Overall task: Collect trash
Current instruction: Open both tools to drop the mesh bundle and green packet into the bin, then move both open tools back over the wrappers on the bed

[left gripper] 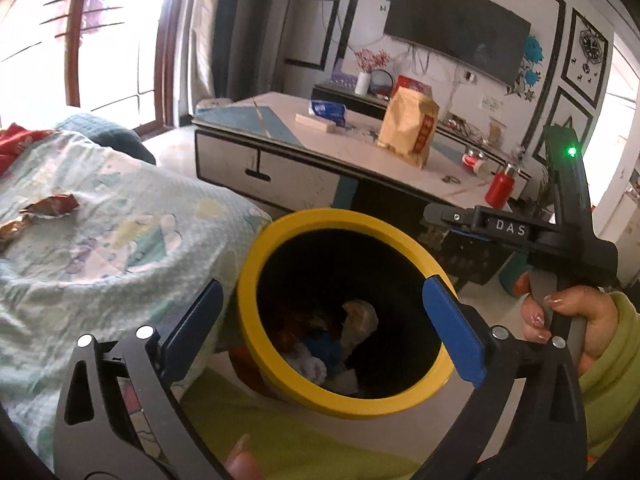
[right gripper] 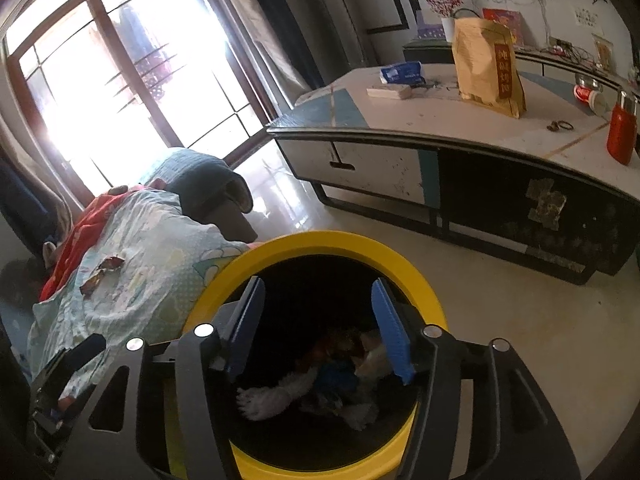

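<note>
1. Poised above a yellow-rimmed bin (left gripper: pixel 344 316): left gripper (left gripper: pixel 320 316), jaws spread wide and empty, blue pads to either side of the rim in its own view.

2. Directly over the same bin's mouth: right gripper (right gripper: pixel 318 328), jaws parted about halfway, nothing between the pads.

3. Heaped at the bottom of the bin: discarded scraps (right gripper: pixel 320 384), white, blue and reddish, too dark to sort out singly.

4. Judged from empty jaws over a part-filled bin: drop-off step just completed, both tools free for another pickup.

5. Lying loose on the pale patterned quilt (left gripper: pixel 120 216) beside the bin: crumpled wrappers (left gripper: pixel 44 216), reddish-brown and foil-like, seen again in the right view (right gripper: pixel 100 274), apart from both grippers.

6. Called for next, as a judgement: swing away from the bin toward the quilt, jaws kept open, pads lowered either side of a wrapper, then closed gently on thin, slippery foil lying on soft fabric.

7. In the background: low table (left gripper: pixel 360 160) carrying a tan paper bag (left gripper: pixel 408 128) and a red bottle (left gripper: pixel 500 186); whether any of it counts as trash cannot be told.
</note>
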The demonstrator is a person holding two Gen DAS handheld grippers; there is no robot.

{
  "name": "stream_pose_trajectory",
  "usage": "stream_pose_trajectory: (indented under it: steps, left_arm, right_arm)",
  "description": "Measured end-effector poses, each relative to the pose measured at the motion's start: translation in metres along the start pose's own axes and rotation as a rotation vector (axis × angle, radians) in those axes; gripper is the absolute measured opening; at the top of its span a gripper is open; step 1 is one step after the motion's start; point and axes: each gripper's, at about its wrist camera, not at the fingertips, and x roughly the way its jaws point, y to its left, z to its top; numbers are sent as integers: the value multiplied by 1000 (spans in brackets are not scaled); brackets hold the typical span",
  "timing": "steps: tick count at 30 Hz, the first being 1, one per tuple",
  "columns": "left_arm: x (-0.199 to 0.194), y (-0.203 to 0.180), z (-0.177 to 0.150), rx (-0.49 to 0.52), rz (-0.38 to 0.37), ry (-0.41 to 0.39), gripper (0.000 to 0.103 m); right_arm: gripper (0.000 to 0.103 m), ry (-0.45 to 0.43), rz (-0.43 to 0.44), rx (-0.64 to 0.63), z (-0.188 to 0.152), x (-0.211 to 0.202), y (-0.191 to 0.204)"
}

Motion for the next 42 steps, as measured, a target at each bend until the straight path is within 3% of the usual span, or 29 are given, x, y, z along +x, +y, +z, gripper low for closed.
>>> stream_pose_trajectory:
  steps: [15,31,42]
  left_arm:
    - [-38,44,-1,-92,124,-108,92]
    - [-74,98,2,-169,275,-200,92]
    - [-100,161,-4,-302,377,-230,92]
  right_arm:
    - [62,-35,61,-119,0,-9,49]
    - [66,-6,181,-297,-11,3,142]
    - [68,32,255,-442,-13,36,218]
